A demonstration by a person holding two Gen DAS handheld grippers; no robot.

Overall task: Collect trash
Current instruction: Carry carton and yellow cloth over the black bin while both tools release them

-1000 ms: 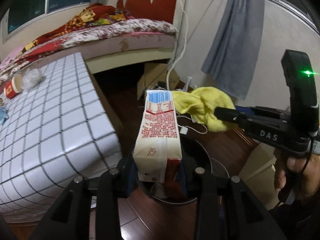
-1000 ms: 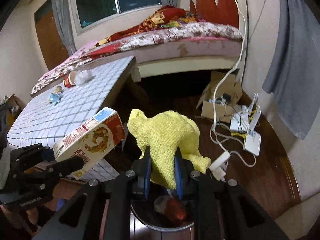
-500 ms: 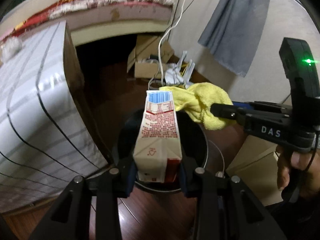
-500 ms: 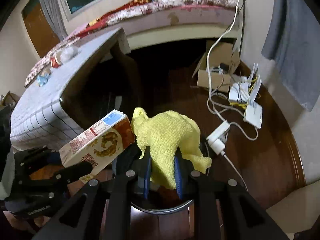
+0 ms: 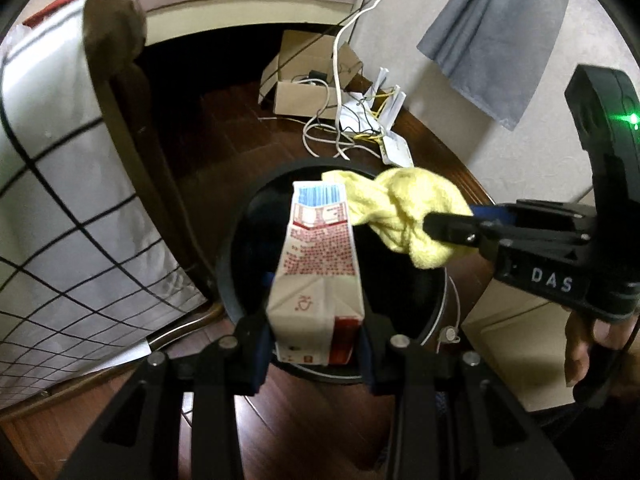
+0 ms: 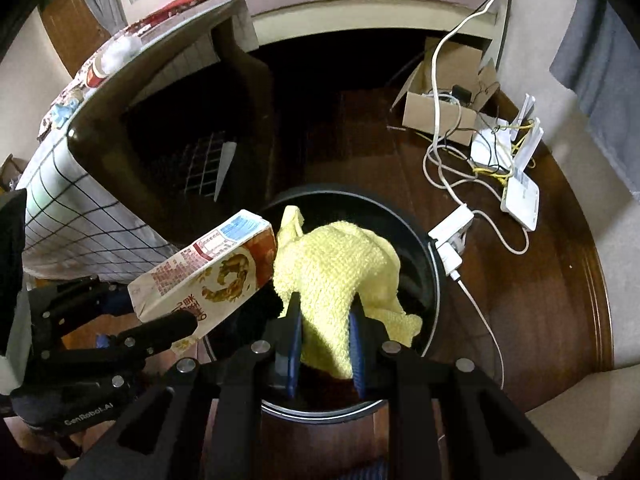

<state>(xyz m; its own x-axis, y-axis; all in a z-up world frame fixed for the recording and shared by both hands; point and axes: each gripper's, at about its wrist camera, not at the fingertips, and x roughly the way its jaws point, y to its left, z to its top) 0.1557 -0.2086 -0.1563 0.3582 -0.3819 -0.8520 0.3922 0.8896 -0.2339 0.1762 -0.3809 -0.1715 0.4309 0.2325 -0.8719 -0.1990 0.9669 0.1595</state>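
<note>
Carton and yellow cloth hang clamped over the bin; both jaws must open next.

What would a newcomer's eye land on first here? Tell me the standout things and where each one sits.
First, the bright yellow cloth clamped in the right gripper, hanging over the round black bin on the dark wood floor. Next, the red-and-white carton gripped at its base by the left gripper, also above the bin's mouth, just left of the cloth. Behind them, white cables and routers lie tangled beside an open cardboard box.
</note>
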